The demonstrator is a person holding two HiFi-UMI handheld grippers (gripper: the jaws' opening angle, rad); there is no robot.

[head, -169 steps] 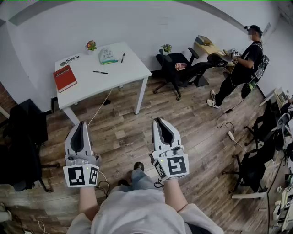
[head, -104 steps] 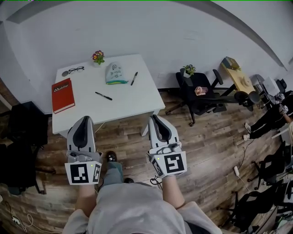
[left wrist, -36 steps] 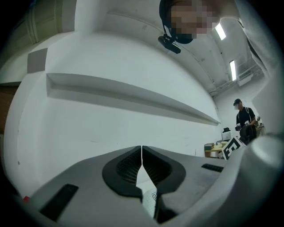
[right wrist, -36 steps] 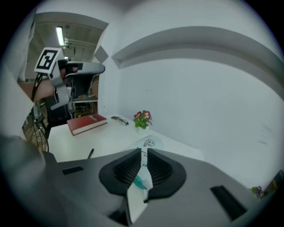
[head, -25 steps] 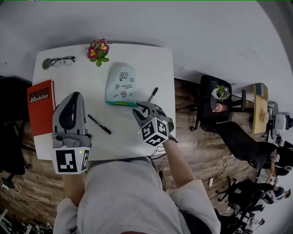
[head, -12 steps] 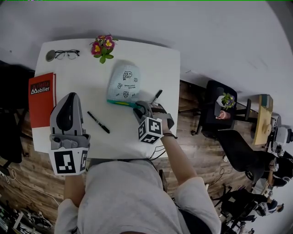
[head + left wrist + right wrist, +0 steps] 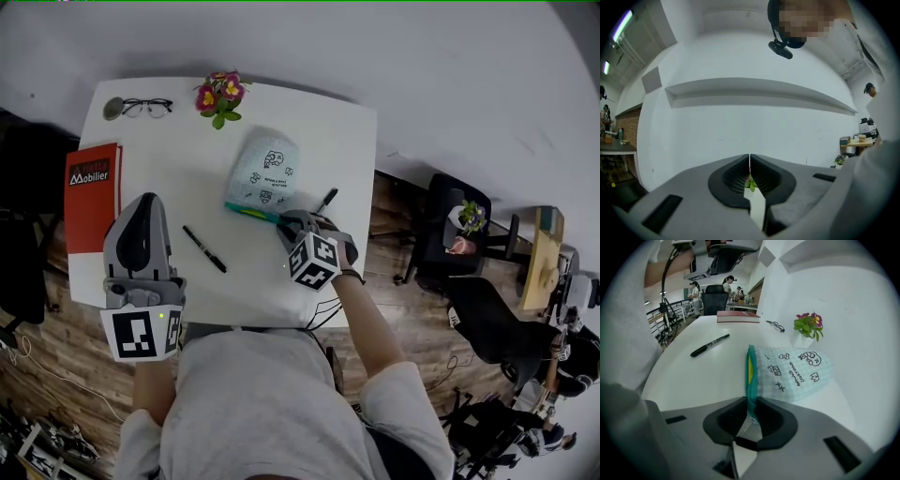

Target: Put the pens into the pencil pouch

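At the near end of the pencil pouch [image 7: 267, 173], the right tongs [image 7: 750, 405] are closed on the pouch's teal zip edge, with a yellow strip showing just beside the teal. The pouch, pale checked cloth with small black drawings, lies flat on the white worktop [image 7: 169, 159], its other end pointing away from the person. Left of the pouch and well apart from it, the left tongs [image 7: 143, 208] are held above the worktop, jaws pressed together with nothing between them. Between those tongs and the pouch, one black pen [image 7: 204, 248] lies aslant on the worktop. A second black pen [image 7: 325, 201] lies just right of the pouch, near the worktop's right edge and close to the right tongs. Beyond the pouch's far end stands a small pot of pink and yellow flowers [image 7: 219, 96], with a pair of glasses [image 7: 148, 107] further left. A red book [image 7: 92, 195] lies far left of the pouch, at the worktop's left edge.
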